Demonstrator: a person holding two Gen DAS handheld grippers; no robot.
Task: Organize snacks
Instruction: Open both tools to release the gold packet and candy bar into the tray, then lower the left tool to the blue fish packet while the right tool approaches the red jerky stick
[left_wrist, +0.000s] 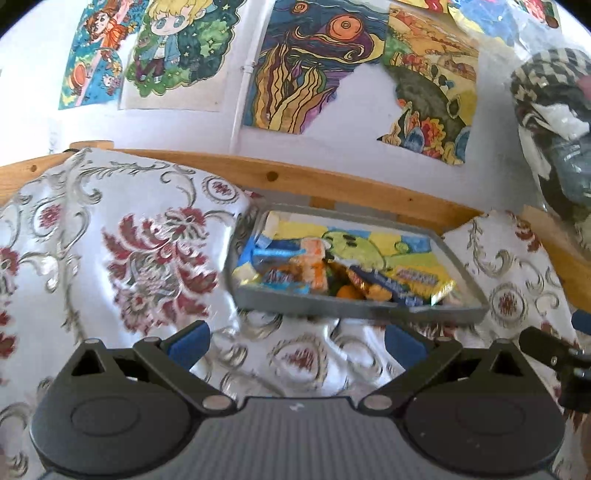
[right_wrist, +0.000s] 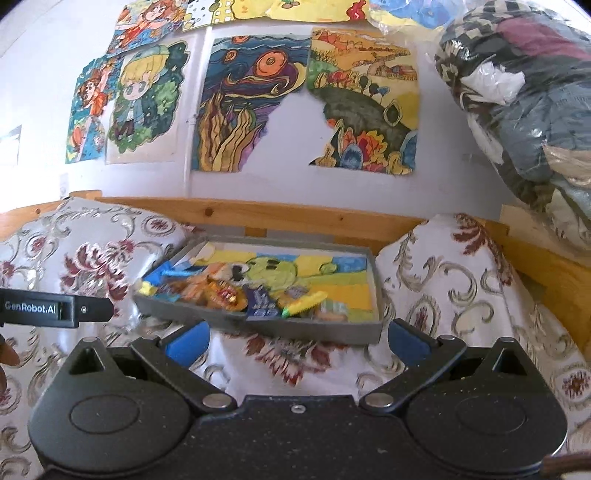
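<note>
A shallow grey tray (left_wrist: 354, 311) (right_wrist: 266, 325) lies on the floral bedspread, lined with a colourful drawing. Several wrapped snacks (left_wrist: 332, 278) (right_wrist: 236, 291) are heaped along its near side, among them a dark blue packet (right_wrist: 262, 302) and a yellow-green stick (right_wrist: 304, 302). My left gripper (left_wrist: 295, 343) is open, its blue pads wide apart just short of the tray's near wall, nothing between them. My right gripper (right_wrist: 295, 341) is also open and empty, level with the tray's front wall. The left gripper's black body (right_wrist: 55, 308) shows at the left of the right wrist view.
A wooden bed rail (left_wrist: 295, 181) (right_wrist: 258, 214) runs behind the tray below a wall of drawings. Floral cushions (left_wrist: 122, 229) (right_wrist: 454, 266) rise on both sides of the tray. A clear bag of clothes (right_wrist: 524, 110) bulges at the upper right.
</note>
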